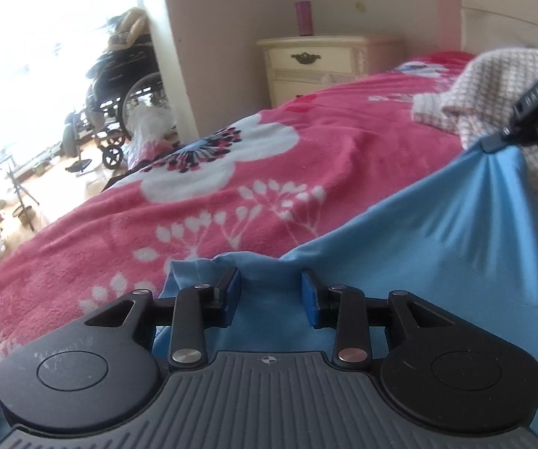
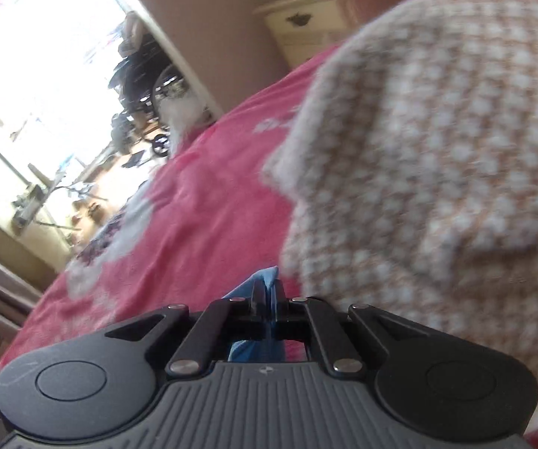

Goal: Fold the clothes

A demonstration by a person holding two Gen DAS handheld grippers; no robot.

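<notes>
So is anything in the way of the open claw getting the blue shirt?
No, nothing visible. The left claw hangs open right over the blue shirt, with shirt cloth showing between its pads. The checked cloth lies farther off, by the right claw, which already pinches the shirt.

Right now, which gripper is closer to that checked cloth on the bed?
Right. The right gripper, pinching the blue garment, sits right beside the checked cloth. The left gripper is farther off, over the garment's other edge.

A pink floral blanket (image 1: 269, 157) covers the bed. At twelve o'clock a cream nightstand (image 1: 314, 67) carries a magenta cup (image 1: 303, 18); a wheelchair (image 1: 127, 93) stands at ten o'clock.
</notes>
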